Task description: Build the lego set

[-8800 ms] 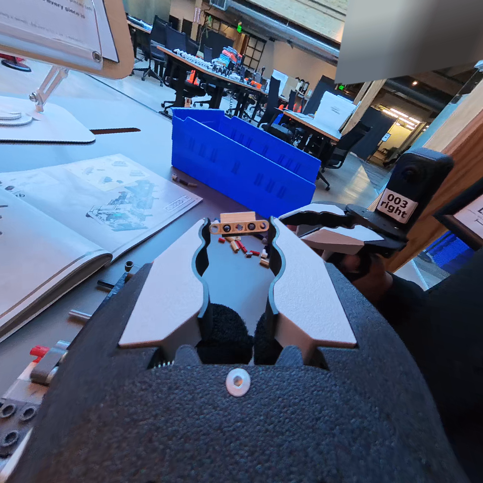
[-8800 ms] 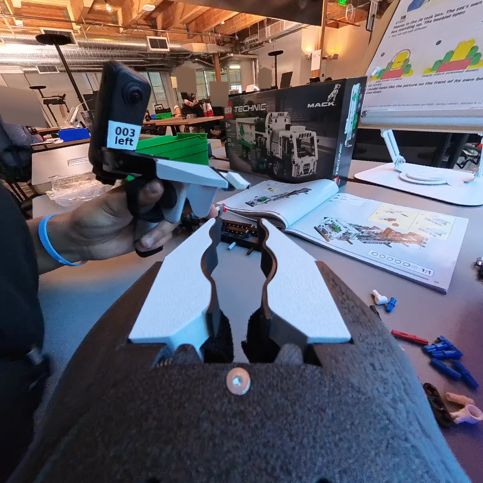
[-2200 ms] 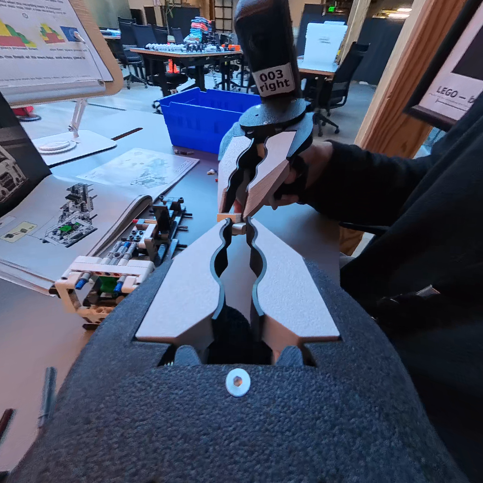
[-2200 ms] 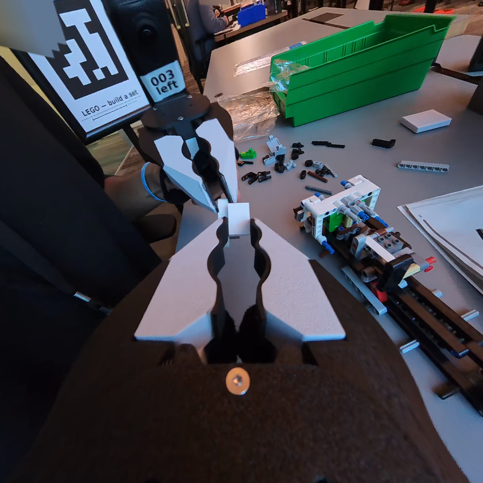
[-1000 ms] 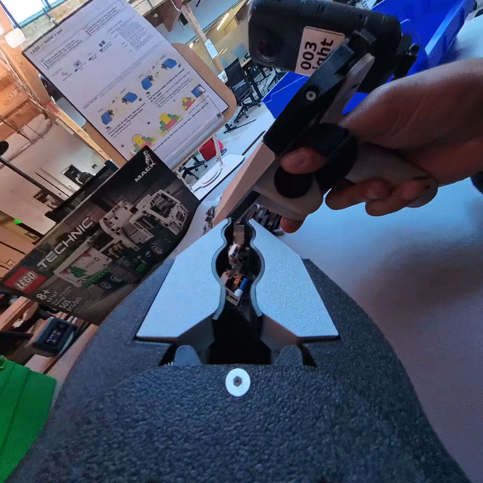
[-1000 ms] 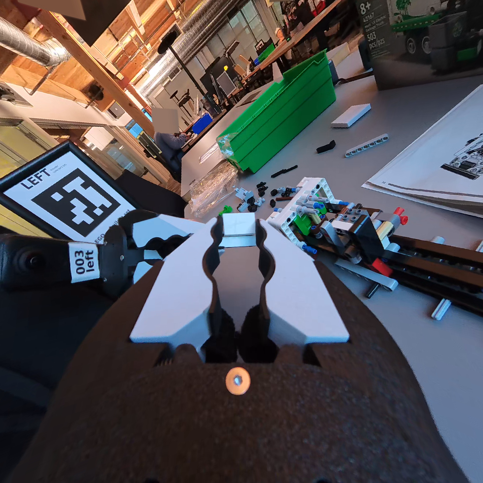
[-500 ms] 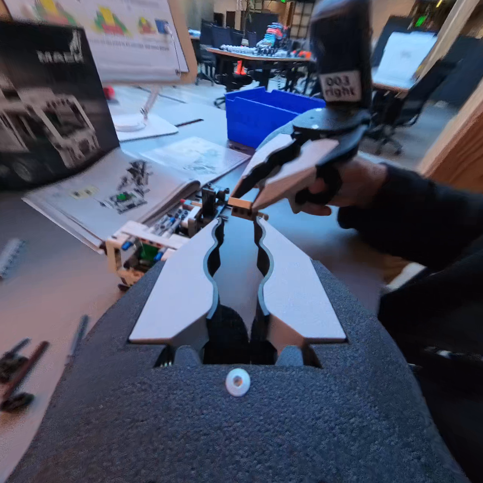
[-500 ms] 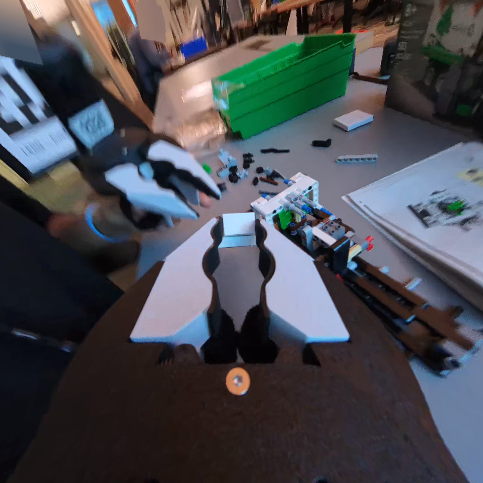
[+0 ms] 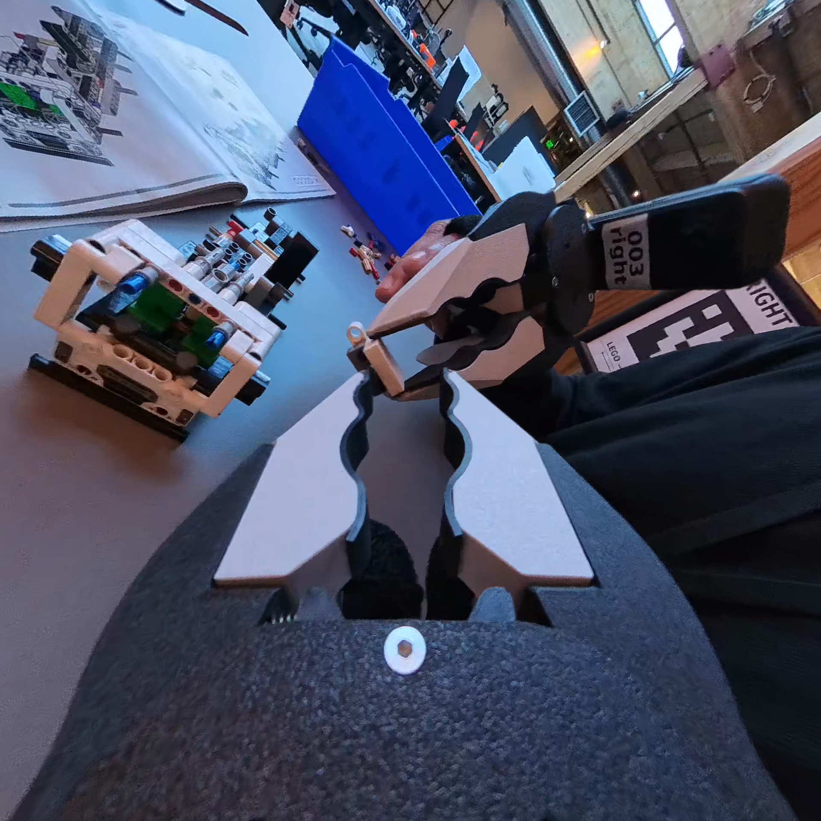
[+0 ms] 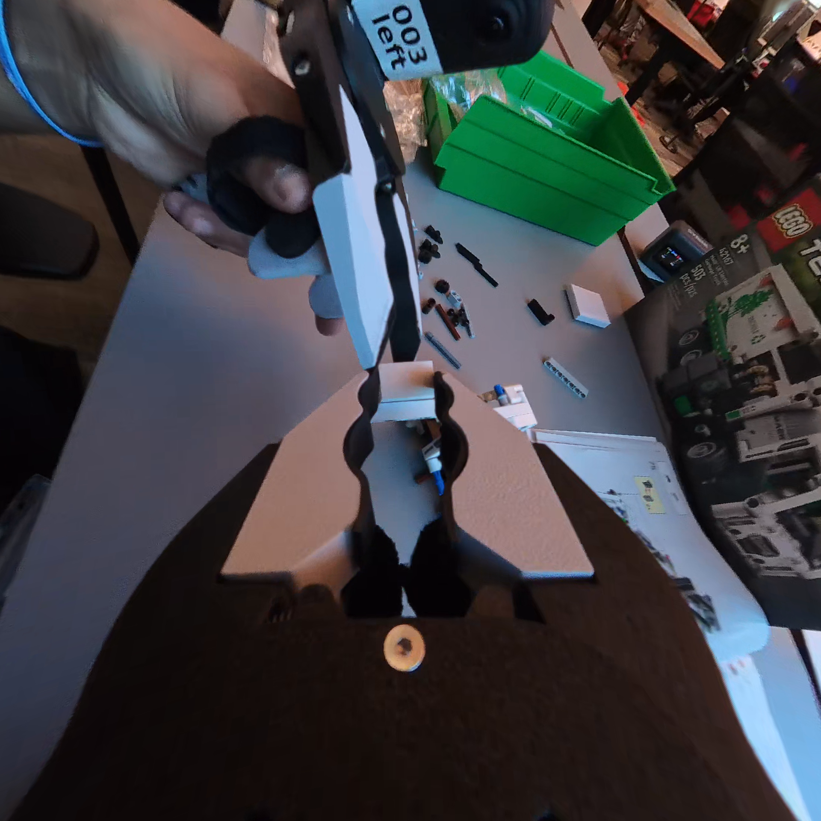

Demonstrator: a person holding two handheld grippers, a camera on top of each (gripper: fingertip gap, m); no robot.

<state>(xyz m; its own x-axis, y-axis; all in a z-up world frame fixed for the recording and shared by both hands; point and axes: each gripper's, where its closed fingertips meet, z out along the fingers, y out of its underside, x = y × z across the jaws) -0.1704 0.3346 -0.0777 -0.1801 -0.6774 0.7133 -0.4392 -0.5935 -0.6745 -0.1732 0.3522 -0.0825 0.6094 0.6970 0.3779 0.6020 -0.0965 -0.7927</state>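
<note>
Here we hold both grippers above the grey table [image 9: 66, 511], tips nearly meeting. Our right gripper [image 9: 385, 359] is clenched on a small white lego piece [image 9: 384, 368], a flat tile with a black part and a grey ring end at its 11 o'clock corner. From the right wrist view the same white piece [image 10: 406, 391] sits squarely between the fingertips, its flat face toward the camera. Our left gripper [image 9: 404, 382] is released, its jaws parted with a clear gap between them, and its tips stand just below the held piece; whether they touch it we cannot tell.

At 10 o'clock in the left wrist view stands the partly built lego model [image 9: 151, 324], a white frame with green, blue and black parts inside, well apart from the grippers, with bare table between. The open instruction booklet [image 9: 133, 146] lies beyond it, and the blue bin [image 9: 377, 146] sits at 12 o'clock near loose small parts [image 9: 366, 255].

In the right wrist view the table edge runs down the 9 o'clock side. Scattered black pins [image 10: 444, 284] lie at 12 o'clock, the green bin [image 10: 546, 169] at 1 o'clock, and the set box [image 10: 755, 400] closes off 3 o'clock.
</note>
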